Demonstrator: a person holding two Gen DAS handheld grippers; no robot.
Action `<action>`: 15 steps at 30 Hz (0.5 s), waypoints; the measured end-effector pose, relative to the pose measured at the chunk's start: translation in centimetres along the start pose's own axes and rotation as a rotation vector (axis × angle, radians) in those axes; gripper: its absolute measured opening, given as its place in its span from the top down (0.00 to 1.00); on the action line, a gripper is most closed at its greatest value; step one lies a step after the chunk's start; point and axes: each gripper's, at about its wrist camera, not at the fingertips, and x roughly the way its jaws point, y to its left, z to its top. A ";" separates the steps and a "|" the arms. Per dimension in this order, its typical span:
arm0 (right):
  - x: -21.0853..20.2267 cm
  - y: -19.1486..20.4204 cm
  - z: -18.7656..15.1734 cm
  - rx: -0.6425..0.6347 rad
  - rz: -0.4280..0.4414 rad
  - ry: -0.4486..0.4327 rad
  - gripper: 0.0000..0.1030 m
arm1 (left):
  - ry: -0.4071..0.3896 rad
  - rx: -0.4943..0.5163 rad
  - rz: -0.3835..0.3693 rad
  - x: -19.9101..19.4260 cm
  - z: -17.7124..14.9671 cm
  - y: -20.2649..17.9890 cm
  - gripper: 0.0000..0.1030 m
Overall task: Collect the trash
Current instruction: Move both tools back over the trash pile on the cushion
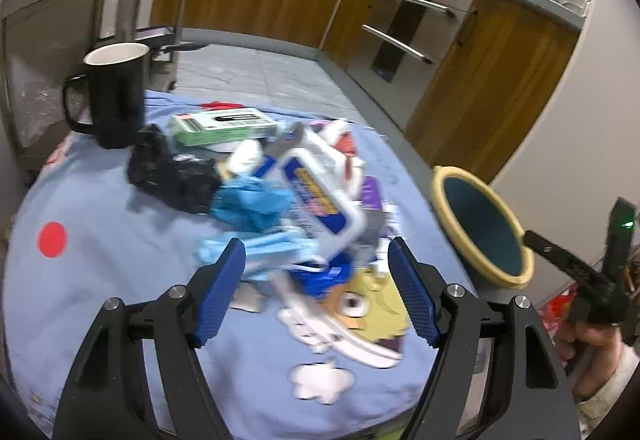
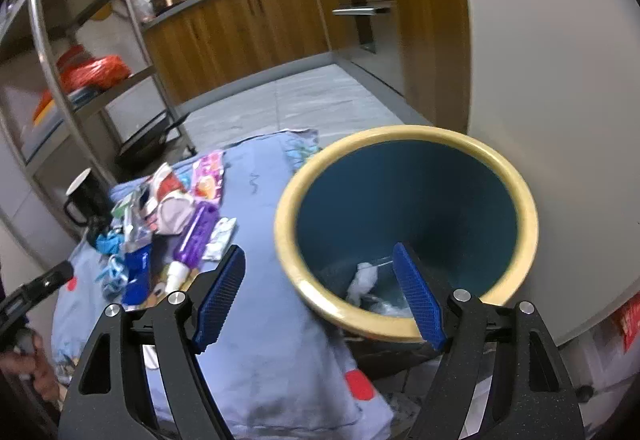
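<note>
Left gripper (image 1: 316, 292) stands open and empty above the trash pile (image 1: 280, 195), centre of the left wrist view, on the blue cloth (image 1: 120, 280). Right gripper (image 2: 320, 296) also open, nothing between its fingers, over the yellow-rimmed bin (image 2: 404, 135) at centre right. Crumpled paper (image 2: 362, 280) lies inside the bin. Black mug (image 1: 112, 91) stands upper left.

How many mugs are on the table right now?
1: a black mug with a white inside stands at the far left corner of the blue cloth, beside the trash pile. Others may be hidden.
</note>
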 end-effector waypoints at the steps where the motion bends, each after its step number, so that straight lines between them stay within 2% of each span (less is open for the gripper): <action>1: 0.0 0.4 -0.1 -0.007 0.008 0.004 0.25 | 0.001 0.011 0.015 0.2 0.1 0.4 0.30; 7: 0.4 2.8 -0.1 -0.055 0.041 0.026 0.25 | 0.029 0.120 0.062 2.5 0.0 1.5 0.30; 15: 1.6 6.4 0.3 -0.088 0.103 0.053 0.25 | 0.107 0.144 0.080 5.6 -0.1 1.9 0.30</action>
